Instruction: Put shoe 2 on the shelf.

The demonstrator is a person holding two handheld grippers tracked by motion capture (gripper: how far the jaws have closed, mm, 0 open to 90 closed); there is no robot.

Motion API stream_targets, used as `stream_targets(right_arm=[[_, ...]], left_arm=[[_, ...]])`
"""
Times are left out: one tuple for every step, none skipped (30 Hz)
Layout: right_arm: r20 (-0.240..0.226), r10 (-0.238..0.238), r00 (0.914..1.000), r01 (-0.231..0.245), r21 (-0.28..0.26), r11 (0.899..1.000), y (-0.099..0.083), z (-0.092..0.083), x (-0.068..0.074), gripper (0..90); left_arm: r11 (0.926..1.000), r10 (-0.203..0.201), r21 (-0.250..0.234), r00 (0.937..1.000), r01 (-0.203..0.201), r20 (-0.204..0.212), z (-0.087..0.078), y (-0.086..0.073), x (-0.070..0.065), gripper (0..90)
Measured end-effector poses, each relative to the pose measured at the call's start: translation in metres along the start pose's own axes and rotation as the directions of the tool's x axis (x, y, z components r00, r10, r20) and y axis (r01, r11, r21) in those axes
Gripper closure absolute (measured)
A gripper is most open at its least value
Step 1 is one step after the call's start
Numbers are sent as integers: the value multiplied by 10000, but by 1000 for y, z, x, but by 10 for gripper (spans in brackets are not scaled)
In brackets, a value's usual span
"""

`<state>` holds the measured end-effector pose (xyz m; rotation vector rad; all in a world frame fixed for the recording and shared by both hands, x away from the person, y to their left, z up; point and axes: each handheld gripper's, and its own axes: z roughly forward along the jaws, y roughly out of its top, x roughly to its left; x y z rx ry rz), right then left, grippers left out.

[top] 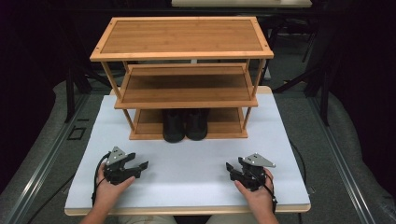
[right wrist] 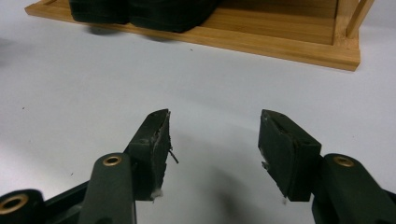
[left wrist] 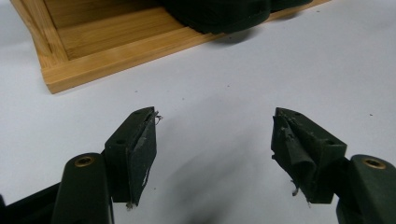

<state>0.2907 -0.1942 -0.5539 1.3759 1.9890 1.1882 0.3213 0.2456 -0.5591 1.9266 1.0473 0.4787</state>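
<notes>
A three-tier bamboo shoe rack [top: 184, 53] stands at the back of the white table [top: 187, 163]. A pair of black shoes [top: 184, 125] sits on its bottom shelf, toes over the front edge; their toes show in the left gripper view [left wrist: 219, 16] and the right gripper view [right wrist: 140, 14]. My left gripper [top: 140, 165] rests at the front left, held by a hand, jaws open and empty [left wrist: 215, 149]. My right gripper [top: 229, 168] rests at the front right, open too, with nothing between its jaws [right wrist: 214, 144].
The rack's bottom shelf edge [left wrist: 116, 58] lies ahead of the left gripper, and its right corner post [right wrist: 350, 28] lies ahead of the right one. Dark floor and metal rails [top: 42, 154] flank the table. Bare white tabletop lies between the grippers.
</notes>
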Motion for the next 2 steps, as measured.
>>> stream_targets(right_arm=[[14,42,10000,-42,-6,10000,0,0,-1,428],[53,7,10000,-7,-5,10000,0,1,-2,426]], left_arm=[[10000,-23,3,10000,23,21,1,0,0,314],[10000,-23,3,10000,23,21,1,0,0,313]])
